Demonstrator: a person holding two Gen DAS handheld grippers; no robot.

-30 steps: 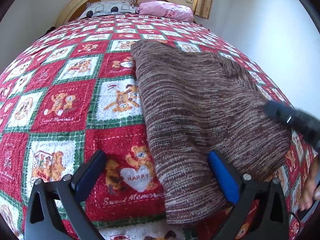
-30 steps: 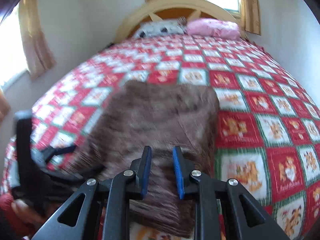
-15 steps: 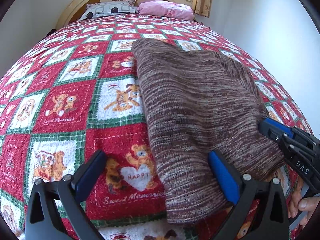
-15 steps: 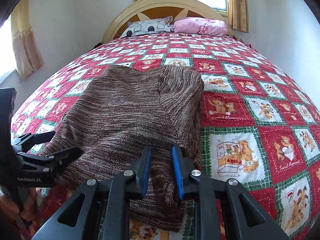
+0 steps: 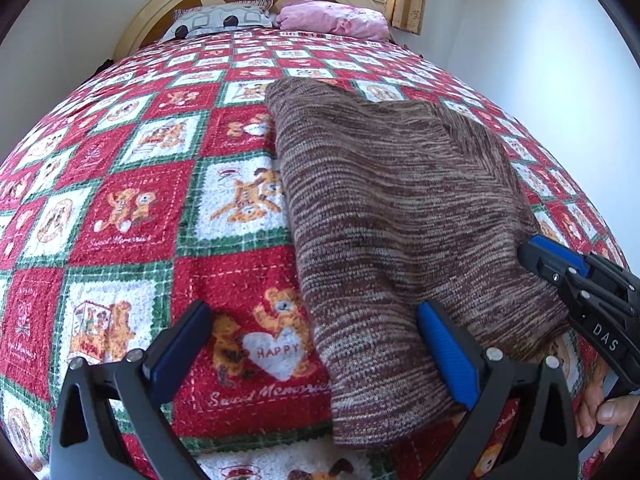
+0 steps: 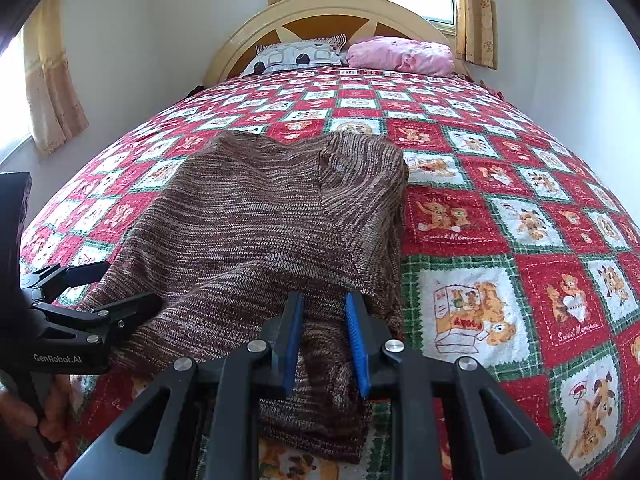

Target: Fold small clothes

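Observation:
A brown knitted garment [image 5: 392, 216] lies folded on the red patchwork bedspread [image 5: 132, 208]; it also shows in the right wrist view [image 6: 256, 232]. My left gripper [image 5: 316, 344] is open wide over the garment's near left corner, its right pad above the knit. It shows at the left of the right wrist view [image 6: 94, 292]. My right gripper [image 6: 324, 336] hovers over the garment's near edge with its jaws a narrow gap apart, nothing clearly clamped. It shows at the right of the left wrist view [image 5: 560, 260].
A patterned pillow [image 6: 300, 54] and a pink pillow [image 6: 400, 56] lie at the wooden headboard [image 6: 320, 12]. White walls flank the bed. Curtains [image 6: 52, 92] hang at the left and behind. Bedspread lies bare right of the garment [image 6: 520, 220].
The right gripper has come down to the garment's near right edge and steadied. The left gripper has held still, open, at the near left corner.

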